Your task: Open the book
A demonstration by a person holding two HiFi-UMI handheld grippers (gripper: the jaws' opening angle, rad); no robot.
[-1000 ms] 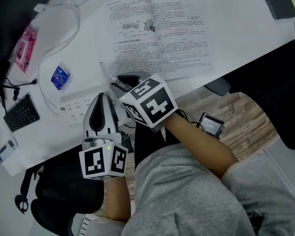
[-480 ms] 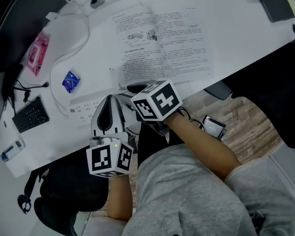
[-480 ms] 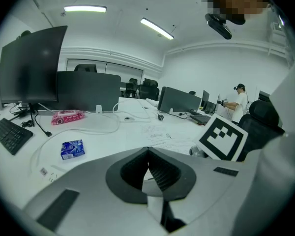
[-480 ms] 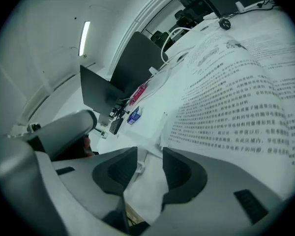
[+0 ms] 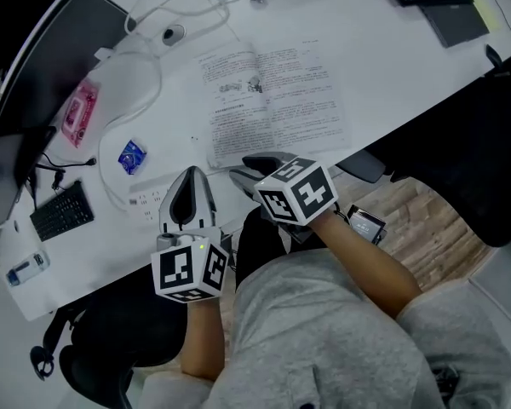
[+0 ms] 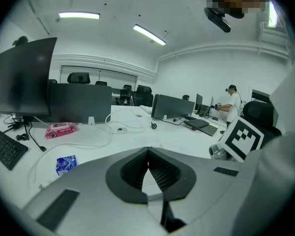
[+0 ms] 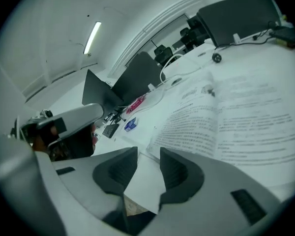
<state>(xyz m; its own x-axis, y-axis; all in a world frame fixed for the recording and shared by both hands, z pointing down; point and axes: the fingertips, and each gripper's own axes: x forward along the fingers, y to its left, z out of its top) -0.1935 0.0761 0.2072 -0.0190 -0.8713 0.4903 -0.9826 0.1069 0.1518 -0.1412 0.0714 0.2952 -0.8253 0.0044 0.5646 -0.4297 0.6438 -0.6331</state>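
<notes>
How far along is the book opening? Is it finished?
Done: the book lies spread open on the desk, both printed pages showing. In hand: nothing; the right gripper has just been opening its jaws, with nothing between them, and the left gripper is shut and empty. Left: seemingly nothing.

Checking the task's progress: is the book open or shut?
Open: the book lies flat on the desk, both printed pages showing.

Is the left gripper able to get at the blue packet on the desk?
Probably yes: the blue packet lies on bare desk just ahead of the left gripper, with nothing bulky between them, though its jaws are shut.
</notes>
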